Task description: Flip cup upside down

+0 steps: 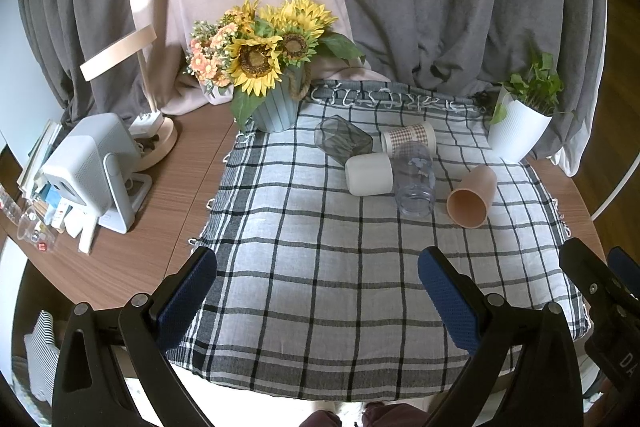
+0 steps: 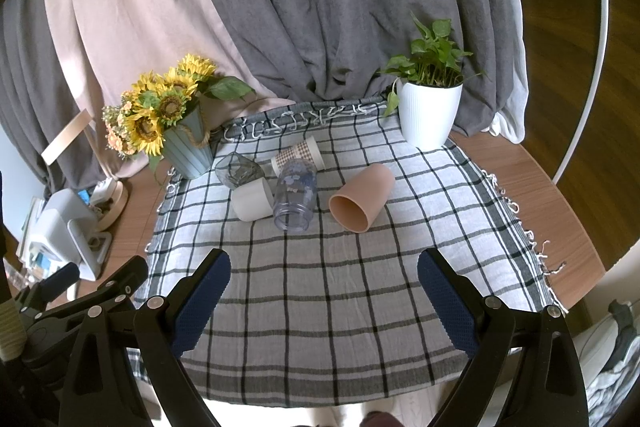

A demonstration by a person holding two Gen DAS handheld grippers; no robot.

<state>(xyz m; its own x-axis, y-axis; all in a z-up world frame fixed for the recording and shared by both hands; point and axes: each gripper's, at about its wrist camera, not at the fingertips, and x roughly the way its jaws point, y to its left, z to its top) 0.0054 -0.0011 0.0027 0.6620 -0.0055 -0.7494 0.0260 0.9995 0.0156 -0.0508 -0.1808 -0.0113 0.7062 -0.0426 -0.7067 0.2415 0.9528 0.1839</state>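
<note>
Several cups lie on their sides on a checked cloth (image 1: 320, 267) (image 2: 320, 287): a peach cup (image 1: 472, 195) (image 2: 362, 202) with its mouth toward me, a clear plastic cup (image 1: 415, 179) (image 2: 296, 194), a white cup (image 1: 369, 173) (image 2: 253, 201), a smoky glass (image 1: 343, 139) (image 2: 239, 171) and a brown-checked paper cup (image 1: 409, 137) (image 2: 296, 154). My left gripper (image 1: 318, 277) is open and empty over the cloth's near part. My right gripper (image 2: 324, 277) is open and empty, short of the cups; it also shows at the right edge of the left wrist view (image 1: 600, 287).
A sunflower pot (image 1: 276, 107) (image 2: 188, 151) stands at the cloth's back left, a white plant pot (image 1: 518, 131) (image 2: 430, 115) at the back right. A lamp (image 1: 156, 131), a white device (image 1: 96, 171) (image 2: 64, 227) and clutter sit on the wooden table at left. Curtains hang behind.
</note>
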